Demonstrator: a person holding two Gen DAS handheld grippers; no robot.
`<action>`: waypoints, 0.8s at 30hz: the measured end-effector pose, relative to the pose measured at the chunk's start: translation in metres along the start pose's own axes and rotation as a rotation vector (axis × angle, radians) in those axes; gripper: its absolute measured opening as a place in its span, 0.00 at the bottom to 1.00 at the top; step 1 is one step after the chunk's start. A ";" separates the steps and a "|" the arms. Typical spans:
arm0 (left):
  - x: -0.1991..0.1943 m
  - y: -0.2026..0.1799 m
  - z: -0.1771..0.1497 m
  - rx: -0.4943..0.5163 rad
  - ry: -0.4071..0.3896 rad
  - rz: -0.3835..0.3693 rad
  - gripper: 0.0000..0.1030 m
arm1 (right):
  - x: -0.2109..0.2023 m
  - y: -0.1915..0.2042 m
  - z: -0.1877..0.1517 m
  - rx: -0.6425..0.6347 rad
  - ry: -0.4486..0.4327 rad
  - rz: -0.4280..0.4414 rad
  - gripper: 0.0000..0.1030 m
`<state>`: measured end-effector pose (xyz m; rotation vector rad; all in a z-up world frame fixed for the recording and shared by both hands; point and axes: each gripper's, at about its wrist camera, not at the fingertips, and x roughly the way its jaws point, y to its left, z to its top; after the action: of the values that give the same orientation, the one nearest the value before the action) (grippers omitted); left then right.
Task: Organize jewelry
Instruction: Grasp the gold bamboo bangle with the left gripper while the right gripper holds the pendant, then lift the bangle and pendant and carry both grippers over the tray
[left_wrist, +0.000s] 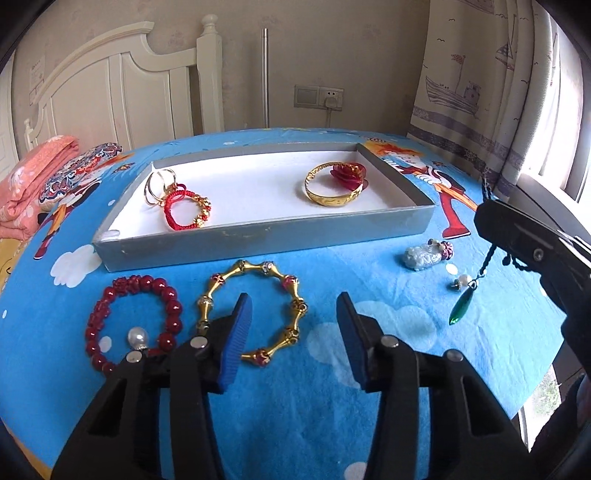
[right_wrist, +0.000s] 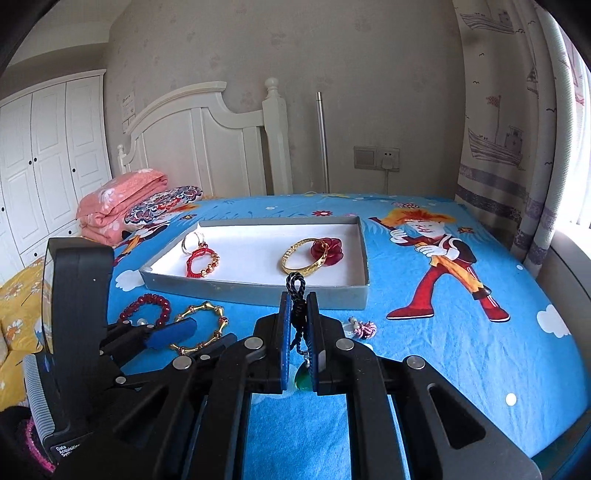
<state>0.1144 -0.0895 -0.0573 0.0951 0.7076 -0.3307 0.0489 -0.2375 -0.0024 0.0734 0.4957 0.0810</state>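
Room: bedroom with a white headboard (right_wrist: 199, 122), wardrobe and sailing-ship curtain; a blue cartoon bedsheet (right_wrist: 461, 332) serves as the work surface.
Landmark: a shallow grey tray (left_wrist: 258, 240) with a white floor is laid on the sheet; all places below are given relative to it.
Bedding: folded pink bedding (right_wrist: 118, 210) is stacked beyond the tray's far left corner, well apart.
Already in tray: gold hoops (left_wrist: 159, 184) and a red cord bracelet (left_wrist: 184, 210) are grouped at the left end, a gold bangle (left_wrist: 332, 188) and red rose (left_wrist: 349, 173) at the right end, apparently sorted.
Right gripper (right_wrist: 298, 325): clenched on the dark cord (right_wrist: 297, 295) of a pendant necklace, held in front of the tray's near wall; the green pendant (left_wrist: 460, 306) is seen dangling clear of the sheet, which suggests a carry toward the tray.
Left gripper (left_wrist: 293, 339): released, jaws wide apart, held in front of the tray's near wall, partly over the gold link bracelet (left_wrist: 255, 310); judged ready for the next pick.
Still outside tray: a red bead bracelet (left_wrist: 133, 321) with a pearl (left_wrist: 136, 338) inside its ring lies near the front left; a pale jade charm (left_wrist: 424, 256) and a pearl stud (left_wrist: 460, 282) lie near the front right corner.
Obstruction: the tray's near wall must be cleared by the hanging pendant; the middle of the tray floor is left bare.
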 end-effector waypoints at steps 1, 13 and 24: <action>0.002 -0.002 0.000 0.001 0.007 0.008 0.38 | -0.001 -0.001 -0.001 0.000 -0.001 0.003 0.09; -0.014 0.002 -0.009 -0.005 -0.064 0.031 0.09 | -0.004 0.007 -0.012 -0.008 0.015 0.020 0.09; -0.071 0.005 -0.009 0.004 -0.220 0.085 0.09 | -0.019 0.026 -0.016 -0.046 0.001 0.040 0.09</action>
<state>0.0602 -0.0639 -0.0179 0.0910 0.4840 -0.2568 0.0232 -0.2127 -0.0050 0.0381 0.4934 0.1318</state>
